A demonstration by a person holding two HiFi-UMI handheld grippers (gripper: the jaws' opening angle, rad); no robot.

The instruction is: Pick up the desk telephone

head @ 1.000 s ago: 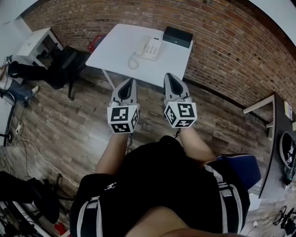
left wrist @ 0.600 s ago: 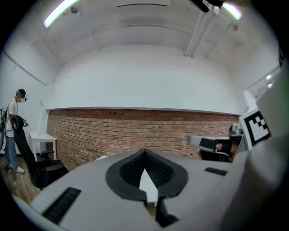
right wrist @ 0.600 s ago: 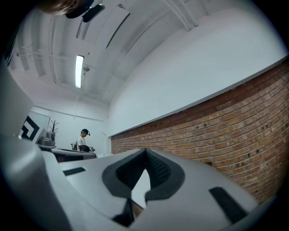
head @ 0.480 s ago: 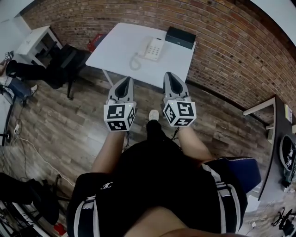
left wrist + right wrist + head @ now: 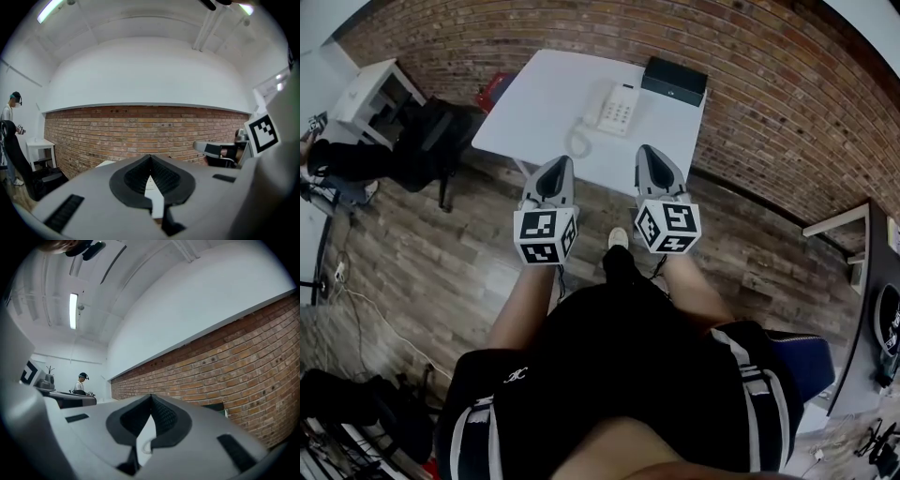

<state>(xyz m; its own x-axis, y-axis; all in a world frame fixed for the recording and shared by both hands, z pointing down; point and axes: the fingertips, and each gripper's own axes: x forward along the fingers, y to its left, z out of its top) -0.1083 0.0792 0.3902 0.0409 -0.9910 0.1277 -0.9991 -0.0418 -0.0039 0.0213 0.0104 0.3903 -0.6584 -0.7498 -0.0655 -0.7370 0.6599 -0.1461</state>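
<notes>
The white desk telephone (image 5: 616,108) lies on a white table (image 5: 534,103) against the brick wall, with its coiled cord (image 5: 578,142) trailing toward the near edge. My left gripper (image 5: 562,163) and right gripper (image 5: 645,151) are held side by side in front of the table's near edge, short of the phone. Both are shut and hold nothing. In the left gripper view the jaws (image 5: 150,158) meet with only a sliver of table behind them. In the right gripper view the jaws (image 5: 151,397) are closed, and the coiled cord (image 5: 146,448) shows below them.
A black box (image 5: 675,80) sits at the table's far right corner. A black office chair (image 5: 441,127) and a small white desk (image 5: 380,89) stand to the left, a dark desk (image 5: 877,319) to the right. The floor is wood planks. A person (image 5: 9,112) stands far left.
Both grippers have moved forward toward the table, still shut. The table and telephone now sit closer to the gripper tips, and a foot shows below them.
</notes>
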